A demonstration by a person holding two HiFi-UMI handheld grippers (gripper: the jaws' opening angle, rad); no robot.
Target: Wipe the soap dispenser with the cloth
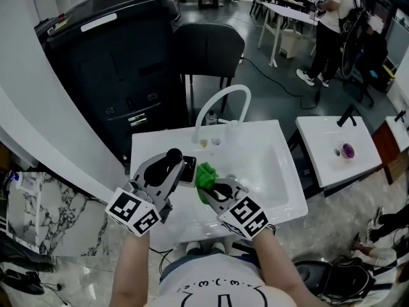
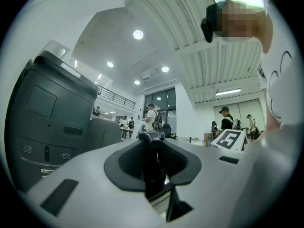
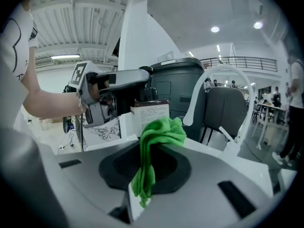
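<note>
A dark soap dispenser (image 1: 188, 169) with a black pump top hangs over the left side of the white sink (image 1: 271, 171), and my left gripper (image 1: 176, 162) is shut on it. In the left gripper view the dark dispenser (image 2: 153, 167) fills the narrow gap between the jaws. My right gripper (image 1: 214, 183) is shut on a bunched green cloth (image 1: 206, 173), which touches the dispenser's right side. The right gripper view has the cloth (image 3: 159, 132) spilling out of the right gripper (image 3: 148, 158), with the dispenser's white label (image 3: 151, 114) just behind it and the left gripper (image 3: 111, 96) gripping from the left.
A white arched faucet (image 1: 220, 101) rises at the sink's back edge. Behind it stand a black chair (image 1: 208, 47) and a big dark machine (image 1: 108, 50). A second small basin (image 1: 332, 139) sits at the right. A person (image 1: 332, 24) stands far back. Marble floor lies at the left.
</note>
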